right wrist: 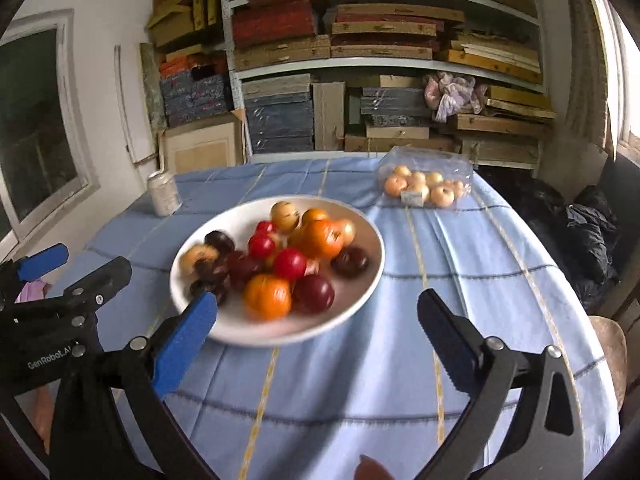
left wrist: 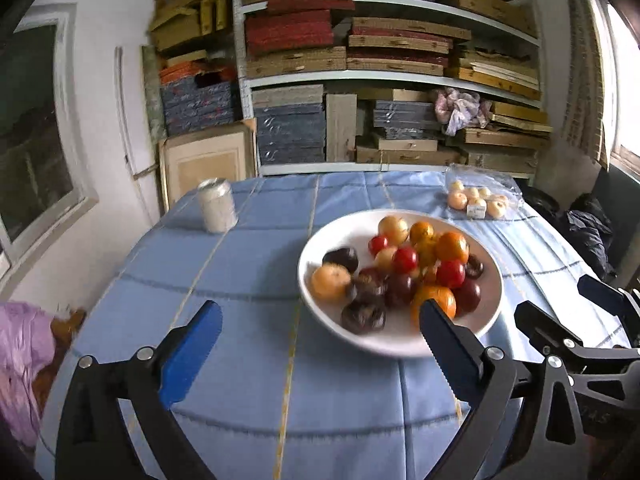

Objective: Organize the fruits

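A table [left wrist: 248, 380] draped in a pale blue checked cloth fills both views; its far edge is met by shelves [left wrist: 392, 76] stacked with flat wooden and grey boxes. Broad bare cloth is left in front of the plate [left wrist: 320, 248] and to its left. The plate — white, round, shallow and smooth — is heaped with the fruits [left wrist: 404, 272]: glossy red, orange, pale yellow and dark purple rounds. Behind the plate to the right, a clear plastic pack of pale fruit [right wrist: 424, 184] is seen; behind it to the left, a white can [left wrist: 216, 206] stands upright.

The left gripper [left wrist: 320, 322] is held with its blue-padded fingers spread wide, nothing between them, the right-hand fingertip overlapping the plate's near rim. The right gripper [right wrist: 316, 312] is likewise wide and empty, its left-hand fingertip over the plate's near-left rim. Only the left view shows pink fabric [left wrist: 22, 360] past the table's left edge; only the right view shows a dark bag [right wrist: 592, 232] beyond the right edge.
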Demonstrator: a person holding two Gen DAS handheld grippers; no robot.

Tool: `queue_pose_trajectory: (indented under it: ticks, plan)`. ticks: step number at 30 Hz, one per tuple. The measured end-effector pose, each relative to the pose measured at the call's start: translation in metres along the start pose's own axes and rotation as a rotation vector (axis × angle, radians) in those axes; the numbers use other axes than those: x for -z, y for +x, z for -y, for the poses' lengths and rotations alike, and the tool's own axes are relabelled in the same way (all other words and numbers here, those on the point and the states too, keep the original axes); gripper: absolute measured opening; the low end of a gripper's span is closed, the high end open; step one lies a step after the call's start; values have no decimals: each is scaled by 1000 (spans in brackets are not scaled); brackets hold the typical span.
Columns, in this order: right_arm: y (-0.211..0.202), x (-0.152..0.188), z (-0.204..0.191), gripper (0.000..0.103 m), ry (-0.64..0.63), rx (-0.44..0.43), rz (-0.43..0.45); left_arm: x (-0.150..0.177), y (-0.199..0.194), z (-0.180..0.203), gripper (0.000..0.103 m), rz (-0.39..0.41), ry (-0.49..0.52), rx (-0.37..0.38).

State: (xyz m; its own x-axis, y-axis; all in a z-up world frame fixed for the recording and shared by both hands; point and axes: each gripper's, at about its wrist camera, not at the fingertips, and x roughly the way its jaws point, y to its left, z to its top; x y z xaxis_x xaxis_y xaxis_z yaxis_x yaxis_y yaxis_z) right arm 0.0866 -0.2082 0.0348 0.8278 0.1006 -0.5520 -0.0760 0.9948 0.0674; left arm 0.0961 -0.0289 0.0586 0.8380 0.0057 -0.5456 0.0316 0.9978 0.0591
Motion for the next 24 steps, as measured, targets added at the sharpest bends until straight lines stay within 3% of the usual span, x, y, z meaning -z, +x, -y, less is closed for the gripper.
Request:
queue_pose_trajectory:
  ticks: [4, 9, 13, 24]
  plan:
    - [-6, 14, 4, 99, -3, 79, 7, 12, 1, -4, 99, -29, -6, 34]
    - [9, 22, 5, 99, 1, 58, -65, 17, 6, -1, 99, -18, 50, -62]
    - [9, 25, 0, 99, -15, 64, -66, 18, 7, -4, 99, -53, 6, 44]
    - [4, 23, 16, 99, 81, -1, -70, 23, 3, 9, 99, -55, 45, 55]
